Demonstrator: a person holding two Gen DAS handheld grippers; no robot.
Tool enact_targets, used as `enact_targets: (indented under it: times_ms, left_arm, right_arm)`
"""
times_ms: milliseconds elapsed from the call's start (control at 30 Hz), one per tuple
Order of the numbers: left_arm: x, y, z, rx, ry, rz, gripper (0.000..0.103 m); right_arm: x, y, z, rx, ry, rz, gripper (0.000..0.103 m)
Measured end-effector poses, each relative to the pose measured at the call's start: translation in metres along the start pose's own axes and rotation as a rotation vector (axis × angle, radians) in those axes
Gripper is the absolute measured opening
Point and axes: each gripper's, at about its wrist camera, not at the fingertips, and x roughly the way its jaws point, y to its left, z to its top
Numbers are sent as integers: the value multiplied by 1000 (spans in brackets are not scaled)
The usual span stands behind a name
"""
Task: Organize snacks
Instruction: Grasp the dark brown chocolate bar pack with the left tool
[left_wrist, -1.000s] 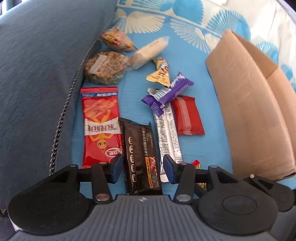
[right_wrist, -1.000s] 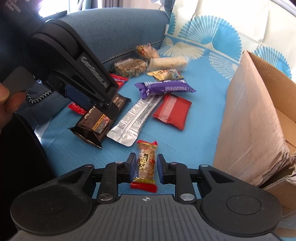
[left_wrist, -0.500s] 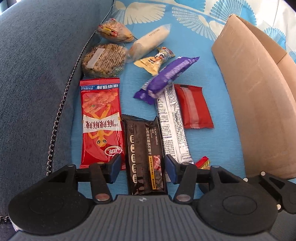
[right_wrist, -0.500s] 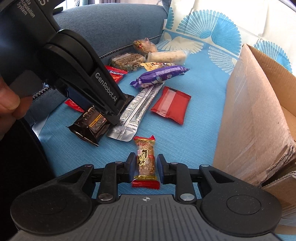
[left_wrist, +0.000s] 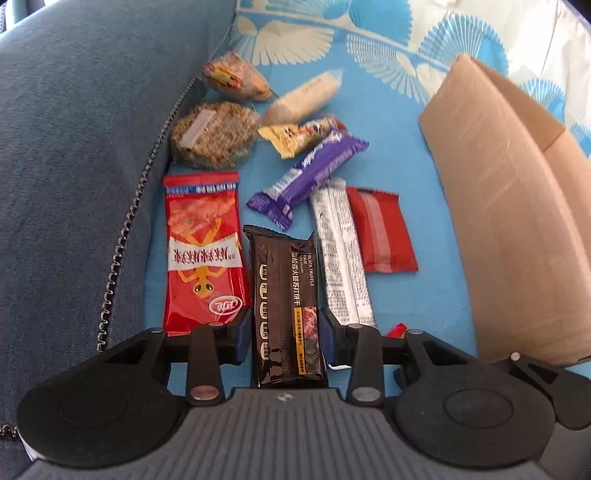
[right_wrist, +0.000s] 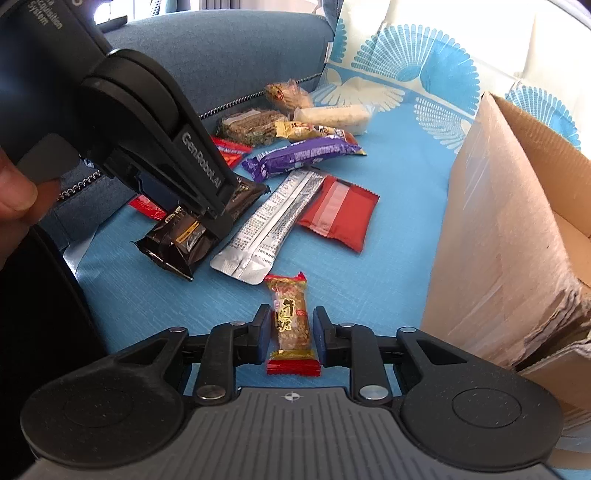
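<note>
Left wrist view: left gripper (left_wrist: 286, 334) fingers are grasping the black cracker pack (left_wrist: 286, 295) at frame centre-bottom; thin foil may be slipping out.

Right wrist view: right gripper (right_wrist: 290, 334) fingers are straddling the small peanut candy (right_wrist: 291, 321) w/ gaps, not clenched yet; it may be sliding away. Cardboard box (right_wrist: 517, 240) is at right.

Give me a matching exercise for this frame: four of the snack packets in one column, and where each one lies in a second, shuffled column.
Things:
1. black cracker packet
2. small peanut candy
3. purple bar
4. red square packet

Places:
A. lying partly over the top end of the silver stick packet
B. between the jaws of the right gripper
C. between the silver stick packet and the cardboard box
D. between the jaws of the left gripper

Pairs: 1-D, 2-B, 3-A, 4-C
</note>
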Motion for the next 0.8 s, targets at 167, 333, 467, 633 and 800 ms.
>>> enact_targets:
  times_ms: [167,333,467,633,800]
  left_arm:
    - [-8,6,-1,-40,-39,-16,42]
    - [-10,6,3,-41,-32,-19,42]
    - [-10,7,2,-41,-37,-22,42]
    - [-10,8,2,-47,-44,-29,42]
    - [-11,8,2,-48,-48,-39,42]
  right_arm:
    - [-5,-2,2,14,-36,-2,16]
    - [-7,0,4,10,-45,-3,14]
    - [-9,0,4,11,-60,-6,9]
    - [-16,-2,5,23,-117,-19,2]
    - [-12,-2,5,17,-72,-4,2]
